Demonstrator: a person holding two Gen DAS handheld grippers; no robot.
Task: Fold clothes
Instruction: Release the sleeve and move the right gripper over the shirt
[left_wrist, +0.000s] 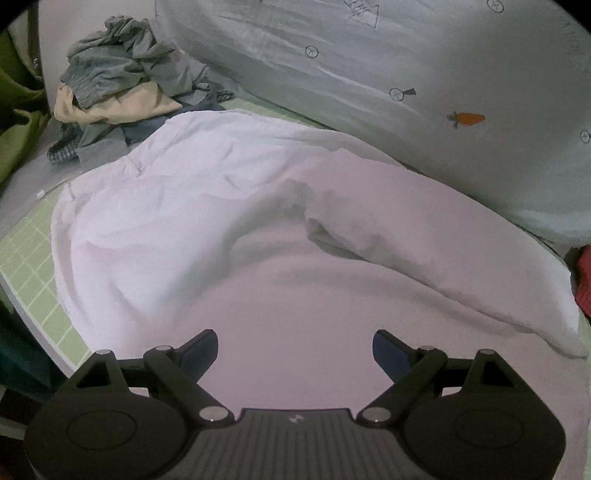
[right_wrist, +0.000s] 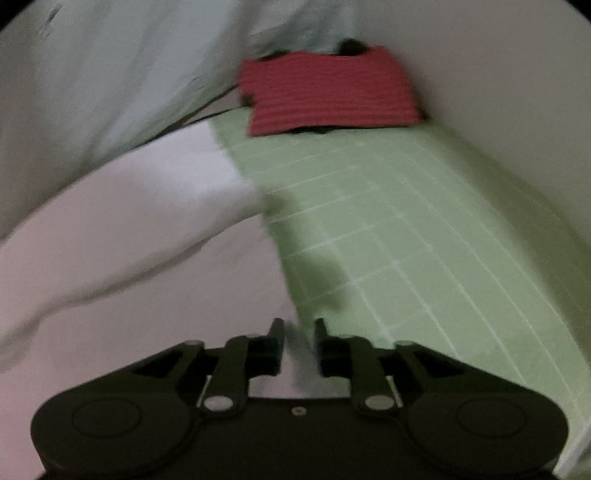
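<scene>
Left wrist: left claw spread over rumpled white garment; right claw pinching its edge.

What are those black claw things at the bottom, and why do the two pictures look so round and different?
Those claws are two grippers that a person holds, one in each hand. Each has a small fisheye camera looking along its fingers, which bends the picture round. One picture is from the left gripper: its jaws are open, above a white garment spread on a green mat, with a clothes pile behind. The other is from the right gripper: its jaws pinch the white garment's edge. Farther off lies a folded red cloth.
</scene>
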